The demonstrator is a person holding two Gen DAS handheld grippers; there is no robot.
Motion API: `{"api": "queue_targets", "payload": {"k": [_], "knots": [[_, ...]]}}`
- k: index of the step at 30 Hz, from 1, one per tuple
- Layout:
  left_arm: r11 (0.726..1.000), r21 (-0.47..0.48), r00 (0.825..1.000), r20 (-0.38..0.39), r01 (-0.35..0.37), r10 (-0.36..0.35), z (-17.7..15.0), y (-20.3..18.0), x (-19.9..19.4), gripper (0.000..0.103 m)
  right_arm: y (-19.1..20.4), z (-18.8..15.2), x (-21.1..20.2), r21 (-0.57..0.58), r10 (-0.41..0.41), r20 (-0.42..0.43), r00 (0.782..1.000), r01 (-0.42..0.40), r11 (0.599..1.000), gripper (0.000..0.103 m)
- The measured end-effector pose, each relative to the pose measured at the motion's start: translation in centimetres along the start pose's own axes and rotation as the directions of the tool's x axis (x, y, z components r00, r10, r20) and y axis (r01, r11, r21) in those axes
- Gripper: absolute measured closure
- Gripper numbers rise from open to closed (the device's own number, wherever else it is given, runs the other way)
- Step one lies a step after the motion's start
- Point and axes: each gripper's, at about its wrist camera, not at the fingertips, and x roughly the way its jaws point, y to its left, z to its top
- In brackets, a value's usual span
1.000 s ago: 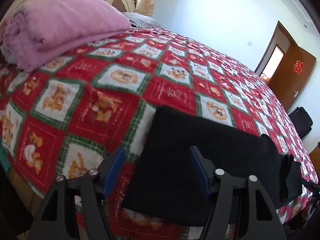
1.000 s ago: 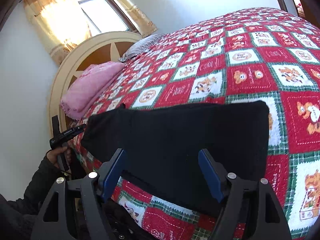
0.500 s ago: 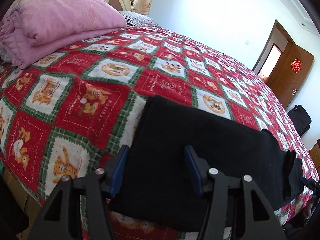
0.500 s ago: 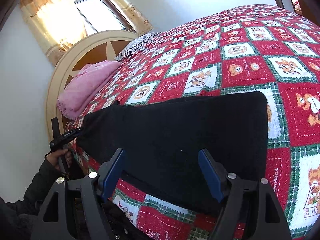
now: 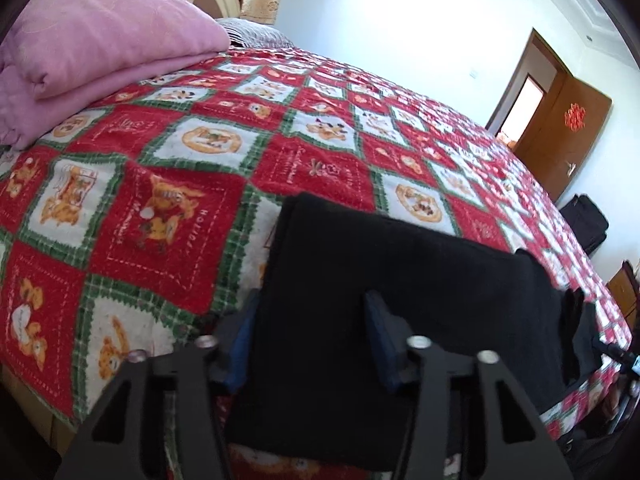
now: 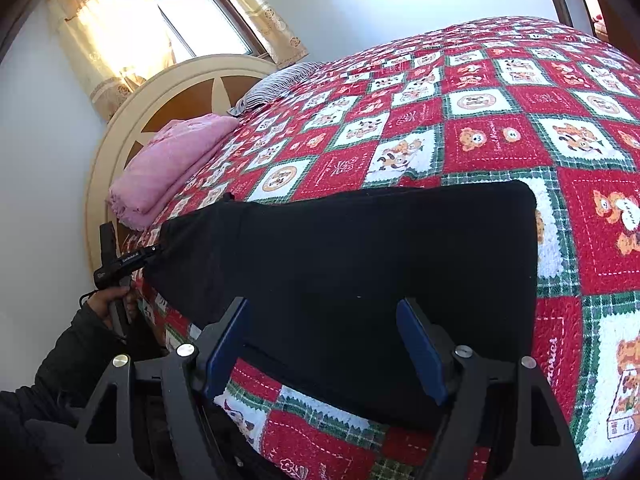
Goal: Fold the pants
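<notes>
I am closing the left gripper (image 5: 308, 340) on the pants (image 5: 400, 280) edge; right gripper (image 6: 324, 348) released. Next: lift and fold across.

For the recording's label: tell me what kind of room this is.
A bedroom, most likely: a bed with a rounded headboard, a red patchwork quilt, and a folded pink blanket beside a striped pillow.

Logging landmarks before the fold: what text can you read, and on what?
"HOLIDAY": red bear patch, quilt.
"HAPPY": speech bubble, another bear patch.
White label on left hand-held gripper, jaws closing with black pants between them: too small.
Other patch stitching: blurred.
Red door ornament: unreadable.
</notes>
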Motion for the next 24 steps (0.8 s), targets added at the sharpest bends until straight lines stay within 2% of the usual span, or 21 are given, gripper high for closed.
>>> {"api": "queue_targets", "payload": {"k": [1, 7, 13, 18, 24], "knots": [[1.0, -0.017, 1.0, 0.005, 0.02, -0.02, 0.0, 0.1, -0.4, 0.075, -0.1, 0.0, 0.0, 0.002, -0.001, 0.001, 1.0, 0.001, 1.0, 0.027], [0.998, -0.04, 0.999, 0.025, 0.043, -0.042, 0.3, -1.0, -2.0, 0.079, -0.2, 0.0, -0.1, 0.004, -0.006, 0.009, 1.0, 0.006, 1.0, 0.027], [0.986, -0.079, 0.988, 0.07, 0.146, -0.141, 1.3, -2.2, -4.2, 0.079, 0.0, 0.3, -1.2, 0.005, -0.003, 0.059, 0.998, 0.003, 1.0, 0.027], [0.97, -0.068, 0.968, 0.115, 0.231, -0.223, 2.4, -4.6, -6.4, 0.079, 0.4, 1.2, -3.0, 0.003, -0.005, 0.121, 0.993, 0.005, 1.0, 0.027], [0.941, 0.021, 0.929, 0.15, 0.338, -0.337, 3.7, -10.7, -9.3, 0.08, 0.7, 2.8, -6.1, 0.025, -0.033, 0.185, 0.982, 0.029, 0.999, 0.027]]}}
